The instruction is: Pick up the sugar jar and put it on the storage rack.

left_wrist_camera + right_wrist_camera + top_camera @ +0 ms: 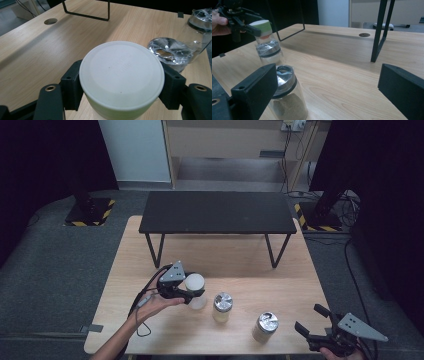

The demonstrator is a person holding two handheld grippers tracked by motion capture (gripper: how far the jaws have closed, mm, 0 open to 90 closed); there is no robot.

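Black jaws of our right gripper (313,319) stand spread wide at the near right corner of the wooden table (235,255), nothing between them. Just to their left we've got a foil-capped jar (264,326) with brown powder in its base, standing upright close to the table's front edge. A little further in sits a second foil-capped jar (222,307), pale contents, also upright. Right beside that one, our left gripper (192,293) is pinching the white-lidded jar (195,290): in the left gripper view the pads press on either side of its round white lid (121,74), squarely across the middle. The jar stands upright, though we cannot tell whether its base touches the wood. Beyond all this, a black low table (217,212) stands on thin legs across the far half of the surface.
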